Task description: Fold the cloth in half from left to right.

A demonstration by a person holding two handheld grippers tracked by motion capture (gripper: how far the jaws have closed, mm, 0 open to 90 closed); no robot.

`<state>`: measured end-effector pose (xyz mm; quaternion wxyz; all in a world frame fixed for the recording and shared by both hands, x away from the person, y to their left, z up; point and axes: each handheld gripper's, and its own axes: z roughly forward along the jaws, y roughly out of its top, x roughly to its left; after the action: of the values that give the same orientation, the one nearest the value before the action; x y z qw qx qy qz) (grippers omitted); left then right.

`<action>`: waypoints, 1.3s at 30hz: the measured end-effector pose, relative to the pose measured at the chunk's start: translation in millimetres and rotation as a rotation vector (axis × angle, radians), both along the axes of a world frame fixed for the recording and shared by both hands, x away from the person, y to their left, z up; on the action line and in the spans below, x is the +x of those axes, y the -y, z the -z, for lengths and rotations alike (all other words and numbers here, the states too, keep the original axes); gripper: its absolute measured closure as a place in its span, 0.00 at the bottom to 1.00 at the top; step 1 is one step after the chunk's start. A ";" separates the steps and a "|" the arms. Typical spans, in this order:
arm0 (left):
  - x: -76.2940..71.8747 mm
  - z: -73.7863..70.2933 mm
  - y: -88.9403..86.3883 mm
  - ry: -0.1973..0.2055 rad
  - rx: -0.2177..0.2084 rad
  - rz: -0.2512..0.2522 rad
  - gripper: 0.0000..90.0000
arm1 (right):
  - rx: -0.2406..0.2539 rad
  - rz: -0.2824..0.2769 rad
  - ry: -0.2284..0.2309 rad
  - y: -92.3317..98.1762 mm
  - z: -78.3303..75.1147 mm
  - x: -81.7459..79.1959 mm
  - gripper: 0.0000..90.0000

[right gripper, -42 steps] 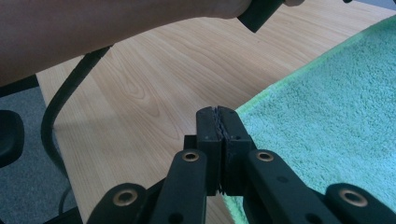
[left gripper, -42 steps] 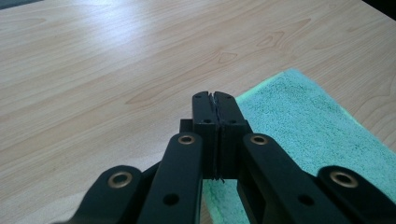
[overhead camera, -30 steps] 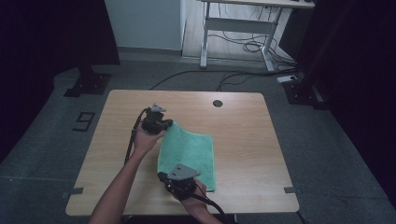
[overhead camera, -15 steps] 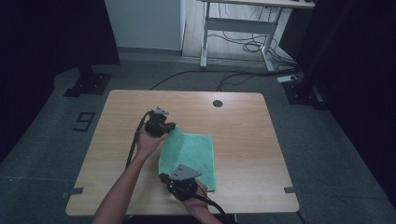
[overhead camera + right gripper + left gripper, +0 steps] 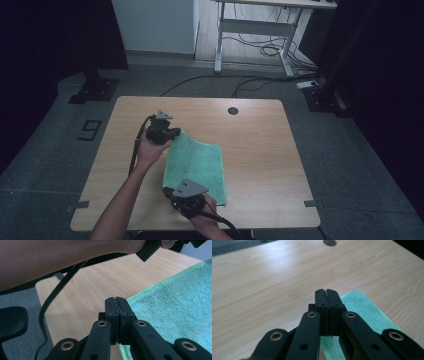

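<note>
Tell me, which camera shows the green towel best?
The high view: the whole towel lies flat on the table, every edge visible. The left gripper view catches one corner beside its shut jaws; the right gripper view shows a close stretch of pile and one edge.

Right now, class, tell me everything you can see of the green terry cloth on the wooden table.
The green terry cloth is a fluffy, looped-pile rectangle with a lighter hemmed edge, lying mostly flat on the pale wooden table, slightly askew. The left gripper is shut on its far left corner, which looks slightly raised; the right gripper is shut on its near left corner. Nothing else touches it.
</note>
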<state>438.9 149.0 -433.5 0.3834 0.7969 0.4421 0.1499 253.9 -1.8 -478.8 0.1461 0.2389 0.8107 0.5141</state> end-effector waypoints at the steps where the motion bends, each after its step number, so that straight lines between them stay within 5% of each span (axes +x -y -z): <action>1: 1.1 2.6 0.1 -0.006 0.002 0.000 0.99 | -0.001 0.001 -0.005 -0.4 1.2 1.0 0.98; 6: 5.8 -3.6 -7.4 -0.004 -0.002 -0.024 0.99 | 0.015 -0.009 -0.018 -8.0 1.8 7.9 0.98; 12: 7.6 -13.4 -11.7 0.006 -0.009 -0.038 0.99 | 0.066 -0.024 0.019 -13.1 -10.2 6.8 0.98; 27: 21.8 18.4 29.4 -0.052 0.010 -0.007 0.99 | 0.067 0.040 -0.012 24.5 5.7 3.3 0.98; 39: 29.6 32.9 45.9 -0.070 0.032 -0.021 0.98 | 0.061 0.085 -0.030 46.6 16.5 3.2 0.98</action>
<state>468.6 103.2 -466.4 0.3533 0.8031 0.4611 0.1329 257.1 -48.4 -495.3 0.1484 0.2851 0.7860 0.5281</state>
